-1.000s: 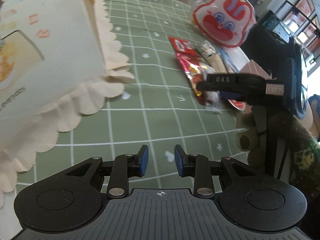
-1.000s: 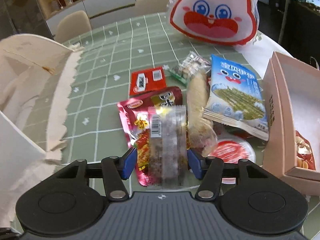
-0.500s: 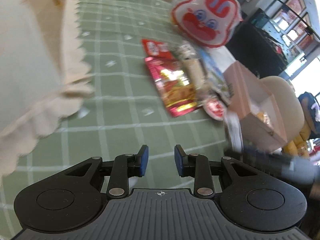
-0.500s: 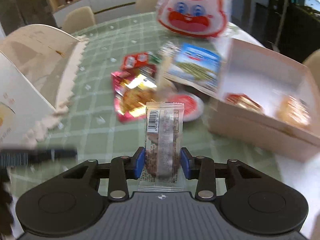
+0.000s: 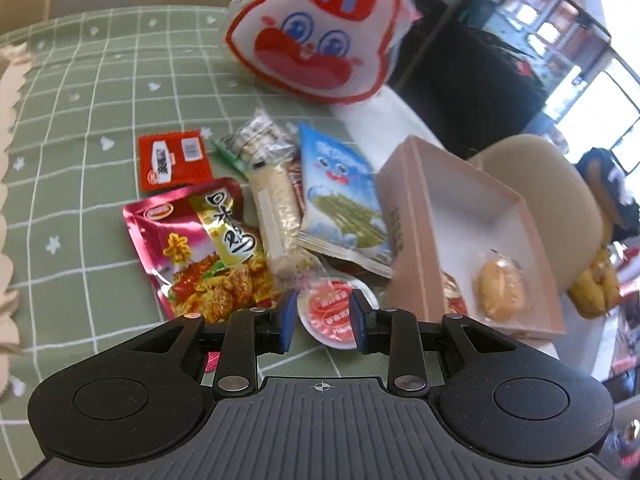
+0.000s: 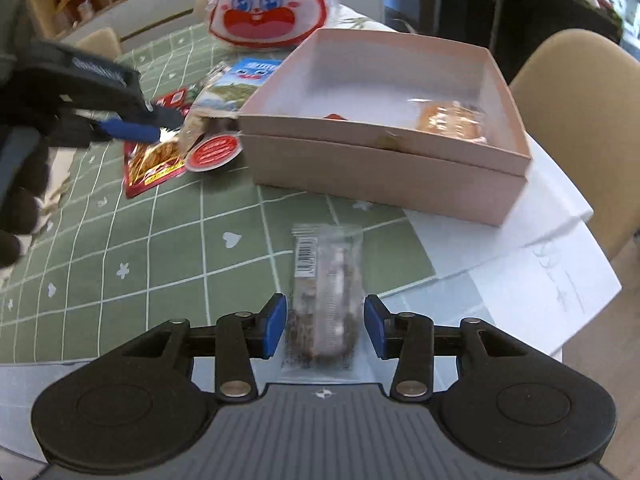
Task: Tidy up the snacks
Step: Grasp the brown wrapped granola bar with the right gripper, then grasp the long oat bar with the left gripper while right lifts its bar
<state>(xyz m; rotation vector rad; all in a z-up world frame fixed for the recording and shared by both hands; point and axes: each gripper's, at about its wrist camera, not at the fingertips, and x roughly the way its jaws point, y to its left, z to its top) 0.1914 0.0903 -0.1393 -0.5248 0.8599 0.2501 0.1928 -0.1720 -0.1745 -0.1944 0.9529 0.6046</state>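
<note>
snack bar (image 6: 324, 300) in its clear wrapper sits between the blue pads of your right gripper (image 6: 325, 330), pointing forward over the green checked tablecloth (image 6: 160, 248); the pads stand slightly apart from the wrapper on both sides, so whether you grip it or have let go cannot be told; the pink box (image 6: 384, 168), your likely destination, lies ahead and already contains a wrapped pastry (image 6: 448, 122); your left gripper (image 5: 323, 322) is released and empty, its fingers parted above the round red-lidded cup (image 5: 334, 312), plausibly lined up as your next pick; the remaining snacks, including the red pouch (image 5: 200, 248) and blue packet (image 5: 340, 196), stay heaped just beside the box, within short reach.
</note>
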